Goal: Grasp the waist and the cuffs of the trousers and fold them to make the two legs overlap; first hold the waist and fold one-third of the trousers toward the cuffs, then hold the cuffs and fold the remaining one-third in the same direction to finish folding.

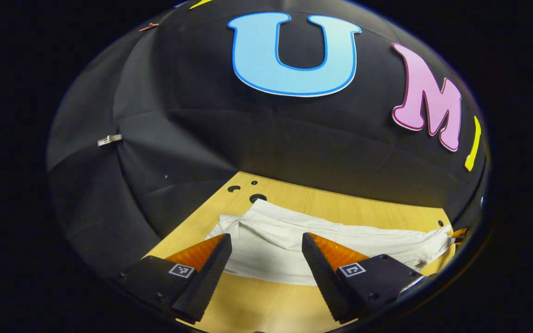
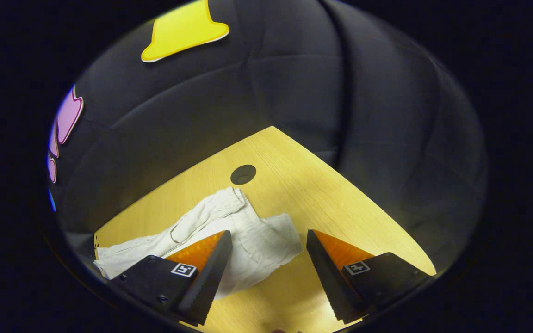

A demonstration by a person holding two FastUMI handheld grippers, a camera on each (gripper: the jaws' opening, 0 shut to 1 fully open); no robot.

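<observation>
**Trousers lie crosswise ahead of both spread tools**

We see the left tool (image 1: 266,252) and right tool (image 2: 266,249) both spread, pinching nothing. The white trousers (image 1: 340,236) lie just beyond, long axis running across the worktop (image 2: 322,194) toward its far corner. We find no readable writing on them.

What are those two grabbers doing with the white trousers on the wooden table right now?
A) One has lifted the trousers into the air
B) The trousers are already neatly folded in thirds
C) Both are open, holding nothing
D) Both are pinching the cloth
C: the left gripper and the right gripper both have their fingers spread apart with nothing between them, and the white trousers lie rumpled on the wooden table.
</observation>
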